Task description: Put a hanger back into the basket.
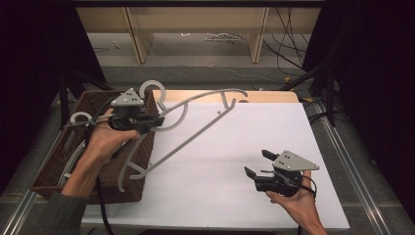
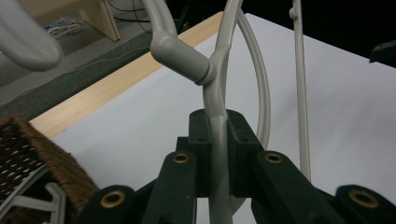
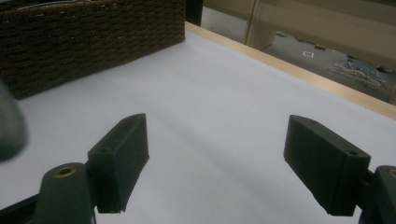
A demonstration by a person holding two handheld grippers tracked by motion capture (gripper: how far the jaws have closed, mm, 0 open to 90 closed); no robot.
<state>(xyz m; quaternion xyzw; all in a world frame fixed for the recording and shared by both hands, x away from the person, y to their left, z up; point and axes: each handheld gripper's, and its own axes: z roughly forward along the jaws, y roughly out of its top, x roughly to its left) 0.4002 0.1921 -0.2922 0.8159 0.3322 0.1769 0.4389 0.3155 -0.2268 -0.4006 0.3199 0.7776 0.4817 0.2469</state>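
No legible text, labels, brands or nos. anywhere on table, basket or hangers.

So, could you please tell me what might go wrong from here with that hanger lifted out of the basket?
1. The left claw grips only one thin rod of the grey hanger, so it may pivot or slip.
2. Its lower end overlaps the wicker basket and could snag the rim or another hanger there.
3. The right claw is open and apart, giving no support.
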